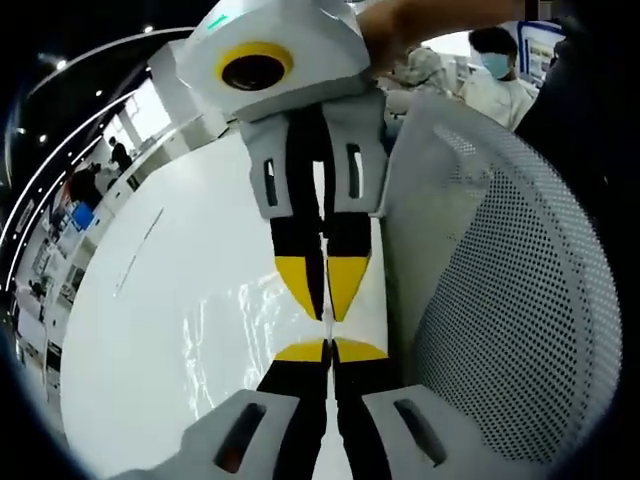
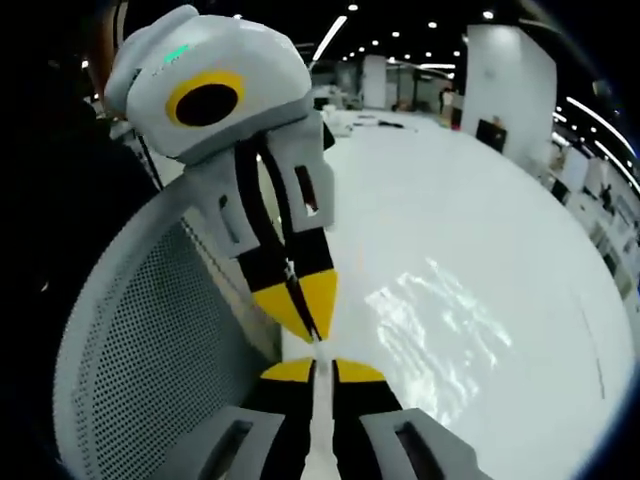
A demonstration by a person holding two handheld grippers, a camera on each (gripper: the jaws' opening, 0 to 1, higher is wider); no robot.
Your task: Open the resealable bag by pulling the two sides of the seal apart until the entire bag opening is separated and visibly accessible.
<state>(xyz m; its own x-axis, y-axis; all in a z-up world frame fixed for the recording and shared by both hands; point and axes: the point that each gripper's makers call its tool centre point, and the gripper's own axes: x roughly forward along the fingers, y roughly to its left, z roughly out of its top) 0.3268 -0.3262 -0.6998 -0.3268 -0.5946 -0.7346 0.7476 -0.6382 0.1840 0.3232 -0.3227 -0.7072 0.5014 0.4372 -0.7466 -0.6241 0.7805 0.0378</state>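
A clear resealable bag [image 1: 225, 335] shows as wrinkled glints over the white table [image 1: 120, 360]. Its thin edge runs up between the jaws of both grippers. My left gripper [image 1: 328, 350] rises from the bottom with its yellow tips pressed together on that edge. My right gripper [image 1: 326, 290] points down from above, tip to tip with it, and is also shut on the bag. In the right gripper view the bag [image 2: 440, 315] glints to the right, my right gripper [image 2: 322, 370] pinches its edge, and the left gripper [image 2: 303, 300] meets it from above.
A white mesh chair back [image 1: 500, 300] stands close beside the grippers, and it is on the left in the right gripper view [image 2: 150, 340]. A person in a mask [image 1: 497, 65] stands beyond it. The white table [image 2: 480, 200] stretches away, with desks and shelves far behind.
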